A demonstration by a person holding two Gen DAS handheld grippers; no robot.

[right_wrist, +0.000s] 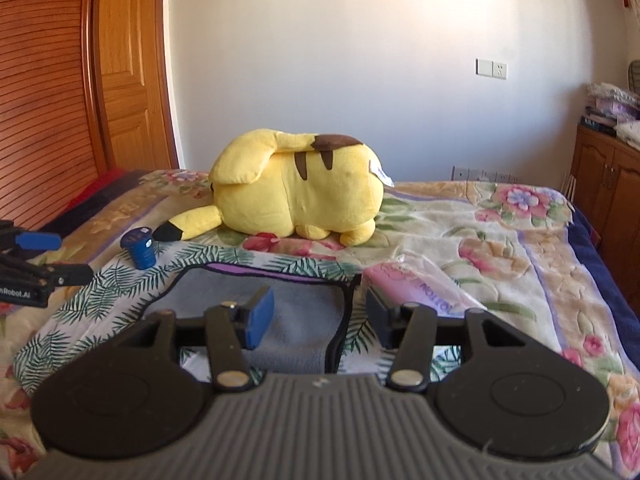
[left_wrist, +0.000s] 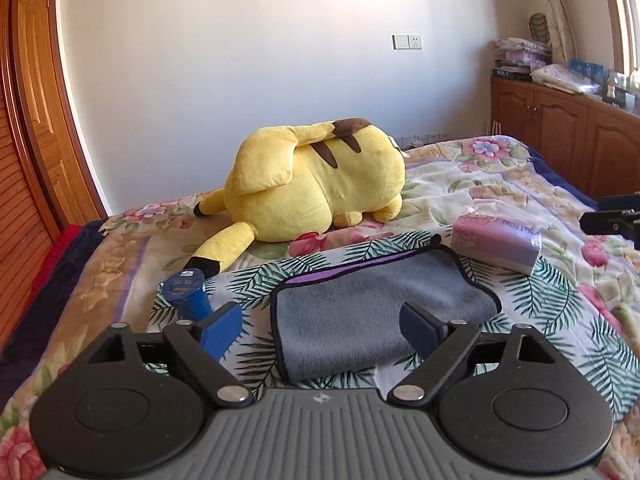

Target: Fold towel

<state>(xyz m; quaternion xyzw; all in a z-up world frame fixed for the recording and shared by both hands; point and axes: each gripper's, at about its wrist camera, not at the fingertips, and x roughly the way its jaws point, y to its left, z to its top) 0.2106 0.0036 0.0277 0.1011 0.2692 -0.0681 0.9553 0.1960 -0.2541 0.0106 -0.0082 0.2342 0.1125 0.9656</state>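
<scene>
On the far left of the bed (left_wrist: 120, 248), beside the wooden wardrobe doors (right_wrist: 60, 80), I see a small blue cylindrical container (left_wrist: 188, 292) lying on a palm-leaf patterned cloth (left_wrist: 540, 300) spread over the floral blanket. Just beside it, my left tongs (left_wrist: 320, 330) hang above the cloth with their jaws spread wide and nothing between them; one blue pad (left_wrist: 222, 332) sits over the cloth, the other over the towel. The grey towel (left_wrist: 372, 316) lies folded in the middle of the leaf cloth, flat, with a dark border and a strip of purple showing along its far edge. Behind it, a large yellow plush toy (left_wrist: 316, 180) lies on the blanket, one black-tipped ear near the blue container. My right tongs (right_wrist: 320, 318) hover over the towel's right edge, jaws also apart and empty, though narrower than the left pair. Just right of the towel, a pink soft pack of tissues (left_wrist: 496, 244) rests on the cloth. Farther right, a wooden cabinet (left_wrist: 560, 128) stands against the wall.
</scene>
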